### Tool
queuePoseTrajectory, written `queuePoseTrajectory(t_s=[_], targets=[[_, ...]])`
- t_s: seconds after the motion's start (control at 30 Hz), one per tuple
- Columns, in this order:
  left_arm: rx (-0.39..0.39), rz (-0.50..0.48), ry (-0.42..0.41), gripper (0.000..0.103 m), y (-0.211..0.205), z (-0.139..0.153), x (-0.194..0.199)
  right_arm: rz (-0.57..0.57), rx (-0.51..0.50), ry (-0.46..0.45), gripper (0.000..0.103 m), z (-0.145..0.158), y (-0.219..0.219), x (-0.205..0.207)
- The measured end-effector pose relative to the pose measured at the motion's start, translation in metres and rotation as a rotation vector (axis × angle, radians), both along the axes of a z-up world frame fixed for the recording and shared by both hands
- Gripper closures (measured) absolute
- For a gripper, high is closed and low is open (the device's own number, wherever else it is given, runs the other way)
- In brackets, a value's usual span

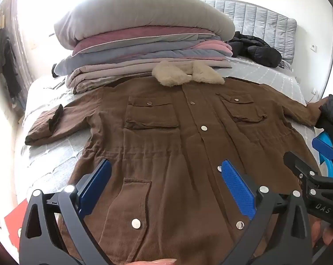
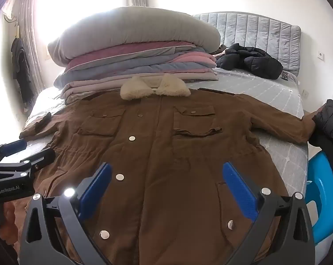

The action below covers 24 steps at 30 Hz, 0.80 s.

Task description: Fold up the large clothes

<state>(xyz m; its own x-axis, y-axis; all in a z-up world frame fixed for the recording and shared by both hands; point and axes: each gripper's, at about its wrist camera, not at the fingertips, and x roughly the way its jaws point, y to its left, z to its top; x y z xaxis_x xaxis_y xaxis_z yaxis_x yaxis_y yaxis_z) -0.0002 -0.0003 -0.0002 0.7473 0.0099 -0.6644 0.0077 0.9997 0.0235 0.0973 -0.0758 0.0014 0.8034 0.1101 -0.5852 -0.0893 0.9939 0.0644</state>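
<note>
The brown coat [image 1: 166, 145] lies front up and spread flat on the bed [image 1: 263, 75], both sleeves out, no fold yet made. The left gripper [image 1: 166, 172] and right gripper [image 2: 166, 174] hover above its lower half, jaws spread wide and empty. Judged next: each must descend on a sleeve or side edge and carry it inward.

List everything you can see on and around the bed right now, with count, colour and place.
Long corduroy coat with cream fleece collar: one, brown, spread flat front-up on the bed.
Folded quilts and blankets: one stack, grey, pink, blue, beyond the collar.
Puffer jacket: one, black, crumpled by the headboard.
Padded headboard: one, grey, far end.
Plastic stool: one, blue, right of the bed.
Left gripper: blue pads, open above the hem.
Right gripper: blue pads, open above the hem.
</note>
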Motion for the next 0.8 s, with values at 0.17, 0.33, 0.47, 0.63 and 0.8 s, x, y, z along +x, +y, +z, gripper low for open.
queuePoseTrajectory(t_s=[0.17, 0.33, 0.47, 0.63, 0.8], targets=[[0.018, 0.003, 0.0, 0.007, -0.001, 0.004, 0.0, -0.002, 0.002, -0.004, 0.006, 0.0, -0.001, -0.001], [0.029, 0.004, 0.006, 0.007, -0.003, 0.009, 0.002, -0.002, 0.004, 0.002, 0.006, -0.004, 0.002, 0.002], [0.048, -0.004, -0.002, 0.007, -0.006, 0.001, -0.001, 0.0, 0.006, 0.007, 0.006, -0.01, 0.005, 0.004], [0.056, -0.003, -0.001, 0.007, -0.005, -0.001, -0.001, 0.008, 0.019, 0.012, 0.006, -0.004, -0.001, 0.002], [0.06, -0.002, -0.001, 0.007, -0.005, -0.002, -0.002, 0.013, 0.022, 0.018, 0.006, -0.006, -0.001, 0.003]])
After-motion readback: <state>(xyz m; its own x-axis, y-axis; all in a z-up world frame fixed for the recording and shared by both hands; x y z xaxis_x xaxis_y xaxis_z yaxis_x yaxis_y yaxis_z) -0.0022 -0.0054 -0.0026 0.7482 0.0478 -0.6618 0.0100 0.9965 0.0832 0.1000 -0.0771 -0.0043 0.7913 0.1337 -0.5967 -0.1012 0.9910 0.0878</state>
